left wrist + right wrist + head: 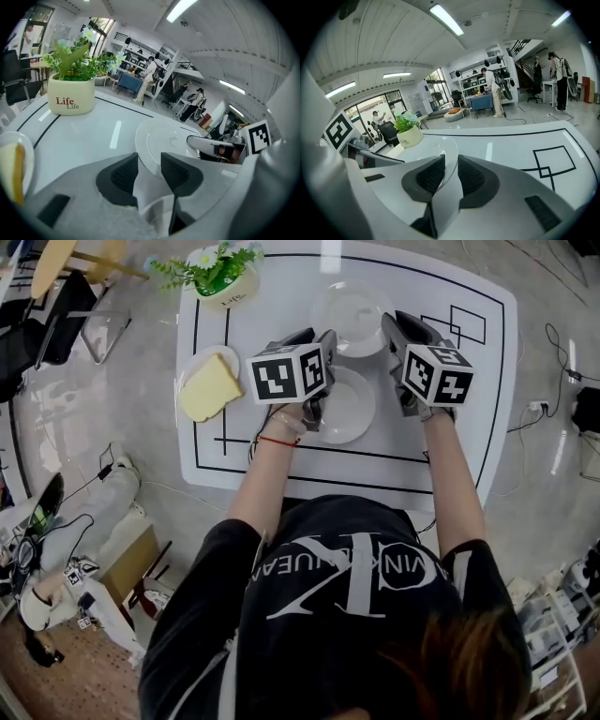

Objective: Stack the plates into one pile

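White table, black lines marked on it, carries everything.

Left gripper: jaws fairly wide, left rim of the far plate sits in the gap, no clear pinch from the pads. Right gripper: jaws narrow, pads clamped on the same plate's right rim, plate edge runs straight up between them. So both tools are on opposite rims of one plate. Can't tell if it's off the table.

Plates, three, not piled:
- far plate: centre, toward the far edge, nothing in it, glare on it.
- near plate: white, mid-table, just nearside of the far one, between the two hands. Empty. Its left rim is covered by the left gripper's body.
- left plate: at the left edge, well apart from the other two. Holds a yellow bread-like slice, lying flat, fills most of the plate.

Flowerpot: cream, far-left corner, upright, "Life" printed on its side. In it a green plant with small pale flowers.
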